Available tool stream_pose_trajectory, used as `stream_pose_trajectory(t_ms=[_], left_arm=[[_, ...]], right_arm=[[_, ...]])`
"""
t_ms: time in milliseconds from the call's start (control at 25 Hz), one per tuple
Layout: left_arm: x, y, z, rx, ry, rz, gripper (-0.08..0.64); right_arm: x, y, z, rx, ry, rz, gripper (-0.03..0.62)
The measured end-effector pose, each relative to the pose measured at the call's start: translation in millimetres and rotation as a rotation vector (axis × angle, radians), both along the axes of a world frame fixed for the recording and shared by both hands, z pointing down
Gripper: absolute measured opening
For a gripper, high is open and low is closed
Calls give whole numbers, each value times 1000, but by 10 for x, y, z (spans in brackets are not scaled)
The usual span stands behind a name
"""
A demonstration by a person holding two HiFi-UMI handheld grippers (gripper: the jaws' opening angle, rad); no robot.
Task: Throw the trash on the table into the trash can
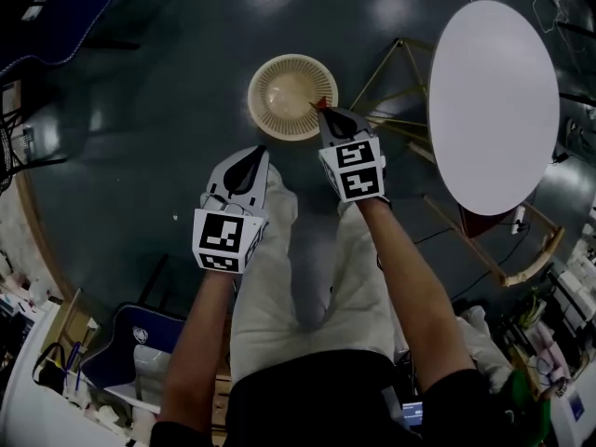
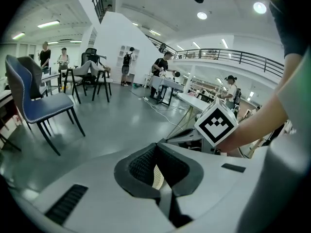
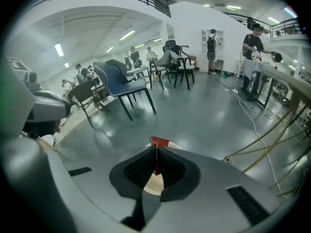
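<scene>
**Head view.** Two tools show, one in each hand, and each carries one cube with black-and-white square markers. The left tool hangs over the dark floor, above the person's left leg. The right tool points at the near rim of the one trash can, a cream ribbed basket standing on the floor. One red scrap sticks out of the right tool's tip, just over that rim. One round white table on thin gold legs stands to the right of the can, near it but apart. One blue chair sits at the lower left.

**Left gripper view.** The jaws meet at the tip with nothing held. Through the gap behind the tip a strip of the cream can shows. The right tool's marker cube is at the right, on the person's forearm. One blue chair stands at the left, with a few black chairs behind it. At least five people stand farther off in the hall.

**Right gripper view.** The jaws are pressed together on the red scrap, a thin piece that runs between the pads and pokes out past the tip. The can lies directly below, seen through the gap. One blue chair stands beyond, among several dark ones. Two people stand at the right, and more sit and stand at the back.
</scene>
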State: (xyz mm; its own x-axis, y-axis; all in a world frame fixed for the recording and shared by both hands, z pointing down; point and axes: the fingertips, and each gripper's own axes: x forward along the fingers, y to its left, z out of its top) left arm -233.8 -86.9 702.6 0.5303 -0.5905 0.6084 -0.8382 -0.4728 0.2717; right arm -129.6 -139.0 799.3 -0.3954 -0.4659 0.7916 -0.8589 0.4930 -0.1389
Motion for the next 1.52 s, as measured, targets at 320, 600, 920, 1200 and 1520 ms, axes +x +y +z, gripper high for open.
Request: stream_pose_trajectory(t_ms=[320, 600, 920, 1200, 1520], left_arm=[[-65, 16, 631, -30, -14, 12, 9], [-205, -106, 1085, -34, -30, 4, 9], [-205, -105, 1483, -59, -31, 10, 9], [-237, -57, 1618, -78, -27, 7, 9], [-235, -55, 1637, -76, -32, 10, 9]], right_arm=[[-107, -48, 626, -12, -8, -3, 28], [-174, -116, 1134, -21, -7, -10, 28], [-210, -85, 1603, -52, 6, -14, 28], [-264, -99, 1777, -67, 15, -4, 28], [-281, -61, 1801, -76, 1, -16, 91]])
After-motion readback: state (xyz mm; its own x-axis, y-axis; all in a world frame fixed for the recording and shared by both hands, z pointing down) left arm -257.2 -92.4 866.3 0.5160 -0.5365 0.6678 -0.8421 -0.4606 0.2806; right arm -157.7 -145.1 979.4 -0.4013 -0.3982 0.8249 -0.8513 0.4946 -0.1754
